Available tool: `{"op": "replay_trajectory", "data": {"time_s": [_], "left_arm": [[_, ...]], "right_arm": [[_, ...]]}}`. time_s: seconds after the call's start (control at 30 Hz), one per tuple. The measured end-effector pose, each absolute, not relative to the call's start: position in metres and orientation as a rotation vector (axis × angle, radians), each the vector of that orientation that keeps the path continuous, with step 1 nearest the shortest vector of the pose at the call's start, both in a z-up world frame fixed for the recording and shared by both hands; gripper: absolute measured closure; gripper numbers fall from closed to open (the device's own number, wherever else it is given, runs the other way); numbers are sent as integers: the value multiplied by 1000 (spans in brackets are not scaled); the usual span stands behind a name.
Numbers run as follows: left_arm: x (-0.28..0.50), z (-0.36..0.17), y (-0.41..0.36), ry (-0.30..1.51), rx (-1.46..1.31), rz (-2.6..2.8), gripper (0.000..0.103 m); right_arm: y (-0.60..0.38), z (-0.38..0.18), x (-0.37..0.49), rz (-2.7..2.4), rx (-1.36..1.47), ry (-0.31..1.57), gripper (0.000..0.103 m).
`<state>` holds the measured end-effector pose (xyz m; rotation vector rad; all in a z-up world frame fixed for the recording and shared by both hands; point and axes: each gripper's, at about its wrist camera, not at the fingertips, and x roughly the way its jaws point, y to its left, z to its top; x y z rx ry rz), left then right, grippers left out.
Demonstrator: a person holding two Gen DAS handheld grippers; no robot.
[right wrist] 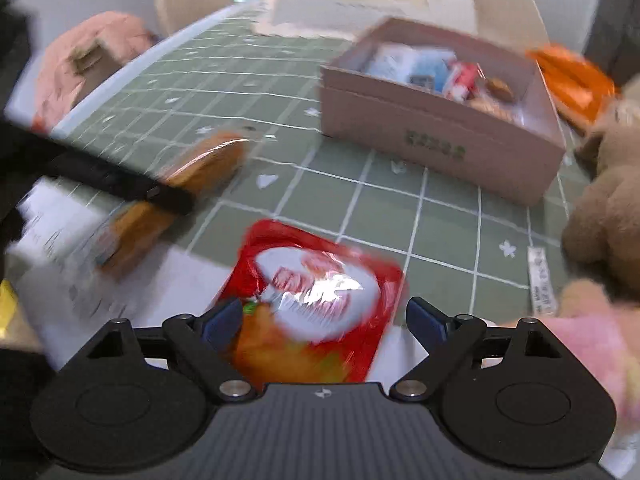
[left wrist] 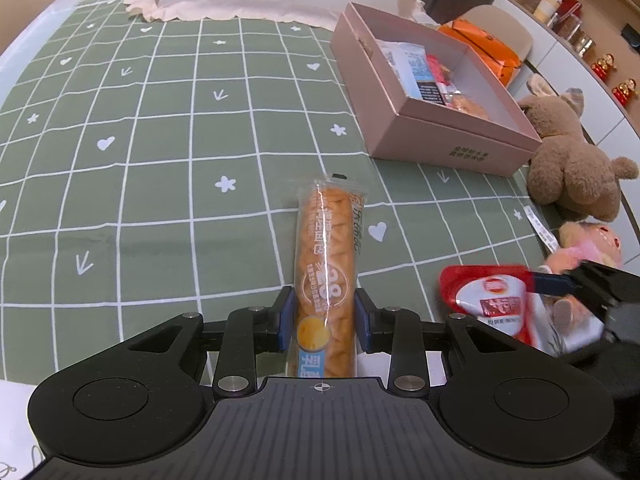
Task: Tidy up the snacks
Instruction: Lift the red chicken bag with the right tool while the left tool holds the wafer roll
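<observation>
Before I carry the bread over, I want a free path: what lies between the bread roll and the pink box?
Nothing: in the left wrist view, only bare green checked tablecloth lies between the bread roll and the pink box.

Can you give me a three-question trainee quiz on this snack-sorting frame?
1. True or false: the left tongs are clamped on the long bread packet.
2. Which item lies between the right tongs? A) red pouch B) orange bag C) brown teddy
3. Fill in: the pink box already holds several ____.

Key:
1. True; both pads press the wrapper.
2. A; the pads stand wide and the right one is clear of it.
3. Snacks; its lid is off.
</observation>
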<state>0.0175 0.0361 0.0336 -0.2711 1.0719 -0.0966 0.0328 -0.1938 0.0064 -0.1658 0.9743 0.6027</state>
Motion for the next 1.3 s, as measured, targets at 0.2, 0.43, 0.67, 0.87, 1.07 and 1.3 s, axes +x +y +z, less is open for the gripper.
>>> {"op": "replay_trajectory", "data": {"time_s": [0.2,0.43,0.67,0.87,1.07,1.3], "left_arm": [[15,33,39,1072,-288,-105,67],[16,33,38,1075,-298,-102,67],[15,31,41,1061,-326,-119,68],[16,32,42,1068,-329,-129,68],[17,33,36,1078,-293,-130,68],[19,32,30,1086,-240,-125,67]], "right_arm": [[-192,7,26,420,-69,1024,6],[-210,24,15,336,161,1110,7],[-216,9,25,311,306,1189,2],[-176,5,36,164,119,1153,0],[-177,-4,22,154,-10,1096,0],[-192,-5,16,171,-21,1108,0]]}}
